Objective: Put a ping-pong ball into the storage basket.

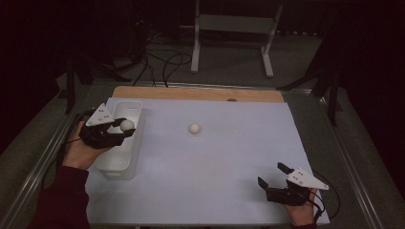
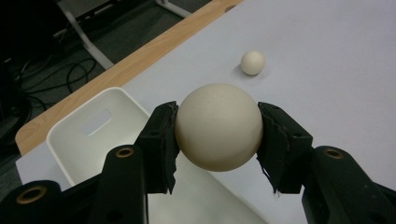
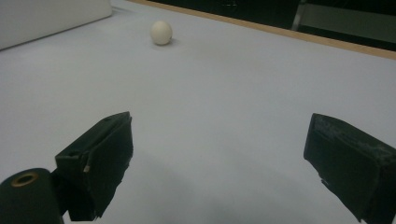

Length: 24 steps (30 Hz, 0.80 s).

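white balls x2 [image 2: 218, 127] [image 1: 194, 128], 1 in left tongs [image 1: 123, 128]; 1 bin [image 1: 129, 109].

The high view looks forward and down over the whole counter [image 1: 200, 191] from the person's side, while each gripper view rides low and close behind its own jaws, and all three share the loose cream ball [image 1: 194, 128] [image 2: 252, 62] [image 3: 161, 32] lying mid-counter.

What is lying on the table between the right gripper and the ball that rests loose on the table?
Nothing. In the right gripper view, bare white table runs from the open right gripper to the loose ball. The high view shows the same.
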Available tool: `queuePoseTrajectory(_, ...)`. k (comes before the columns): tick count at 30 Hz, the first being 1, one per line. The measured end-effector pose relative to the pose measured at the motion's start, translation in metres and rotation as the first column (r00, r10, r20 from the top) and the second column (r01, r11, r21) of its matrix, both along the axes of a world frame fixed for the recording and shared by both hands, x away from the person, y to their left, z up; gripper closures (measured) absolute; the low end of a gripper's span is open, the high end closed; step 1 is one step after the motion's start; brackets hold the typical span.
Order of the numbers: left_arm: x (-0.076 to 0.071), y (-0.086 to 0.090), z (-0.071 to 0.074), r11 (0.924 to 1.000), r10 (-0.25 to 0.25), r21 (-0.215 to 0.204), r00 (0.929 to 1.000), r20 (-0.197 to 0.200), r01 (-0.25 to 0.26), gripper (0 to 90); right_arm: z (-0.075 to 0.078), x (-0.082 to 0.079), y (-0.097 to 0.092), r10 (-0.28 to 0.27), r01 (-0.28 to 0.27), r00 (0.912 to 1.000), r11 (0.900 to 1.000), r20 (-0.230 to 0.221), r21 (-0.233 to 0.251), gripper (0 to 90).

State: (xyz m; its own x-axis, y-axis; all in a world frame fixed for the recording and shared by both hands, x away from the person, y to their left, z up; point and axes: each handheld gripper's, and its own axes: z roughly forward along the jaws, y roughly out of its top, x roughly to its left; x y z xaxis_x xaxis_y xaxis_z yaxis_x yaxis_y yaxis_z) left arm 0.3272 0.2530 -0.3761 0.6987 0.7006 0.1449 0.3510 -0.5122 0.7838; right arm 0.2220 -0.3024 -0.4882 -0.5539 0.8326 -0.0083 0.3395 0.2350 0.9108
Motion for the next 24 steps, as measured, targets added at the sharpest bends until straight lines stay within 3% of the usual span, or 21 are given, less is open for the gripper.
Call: queuePoseTrajectory(24, -0.001, 0.013, -0.007, 0.9995, 0.029, 0.017, 0.9991, -0.03, -0.028, 50.6, 0.0, 0.001, 0.001, 0.003, -0.003, 1.0, 1.0, 0.001, -0.004, 8.0)
